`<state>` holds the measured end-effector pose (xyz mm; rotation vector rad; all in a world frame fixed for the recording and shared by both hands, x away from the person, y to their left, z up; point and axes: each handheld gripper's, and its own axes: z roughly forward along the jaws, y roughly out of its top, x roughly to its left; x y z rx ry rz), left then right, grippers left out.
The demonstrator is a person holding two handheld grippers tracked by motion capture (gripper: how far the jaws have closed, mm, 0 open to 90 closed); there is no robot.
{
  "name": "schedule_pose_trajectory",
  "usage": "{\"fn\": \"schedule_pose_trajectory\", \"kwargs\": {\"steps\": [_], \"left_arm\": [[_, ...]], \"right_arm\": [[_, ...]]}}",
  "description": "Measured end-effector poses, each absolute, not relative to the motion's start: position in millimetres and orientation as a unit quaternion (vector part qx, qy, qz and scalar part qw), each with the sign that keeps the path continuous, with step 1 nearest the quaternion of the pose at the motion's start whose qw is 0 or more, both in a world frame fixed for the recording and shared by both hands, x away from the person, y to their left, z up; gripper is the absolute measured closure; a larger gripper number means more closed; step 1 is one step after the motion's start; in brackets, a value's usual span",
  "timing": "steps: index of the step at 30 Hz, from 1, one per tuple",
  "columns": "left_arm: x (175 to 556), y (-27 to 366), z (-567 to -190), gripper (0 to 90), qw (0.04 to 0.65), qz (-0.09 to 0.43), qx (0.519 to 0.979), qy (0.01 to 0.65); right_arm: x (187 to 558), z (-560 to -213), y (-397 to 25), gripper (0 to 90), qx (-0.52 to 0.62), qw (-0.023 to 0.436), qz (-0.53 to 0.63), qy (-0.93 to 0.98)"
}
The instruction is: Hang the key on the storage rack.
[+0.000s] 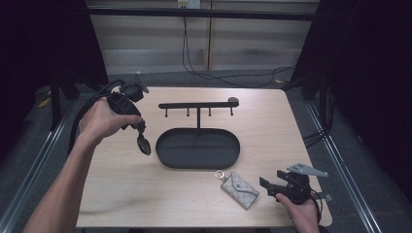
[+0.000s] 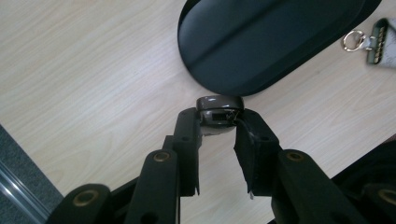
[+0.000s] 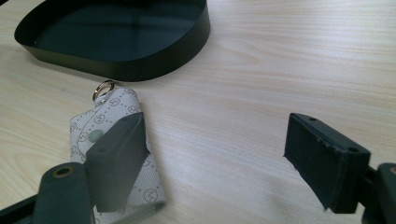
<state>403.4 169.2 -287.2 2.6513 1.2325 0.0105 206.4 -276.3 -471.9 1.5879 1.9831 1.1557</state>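
Fob pinched in left gripper, held above the table just left of the tray; likely mid-carry toward tray or hook rack. Right gripper, jaws wide, sits beside key pouch. Next: move fob over tray, then release.

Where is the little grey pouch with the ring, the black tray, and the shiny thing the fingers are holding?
grey pouch (image 1: 241,189): high view, middle of its flap.
black tray (image 1: 167,160): high view, its front left rim.
shiny thing (image 2: 219,108): left gripper view, its top end between the fingers.
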Motion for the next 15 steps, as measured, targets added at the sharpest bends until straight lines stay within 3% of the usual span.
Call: {"fn": "schedule_pose_trajectory", "kwargs": {"steps": [15], "left_arm": [[414,139,-283,70.6,0.112,-0.004,0.909,0.402]], "right_arm": [[207,-472,-277,20.6,0.56,0.172,0.409,0.7]]}}
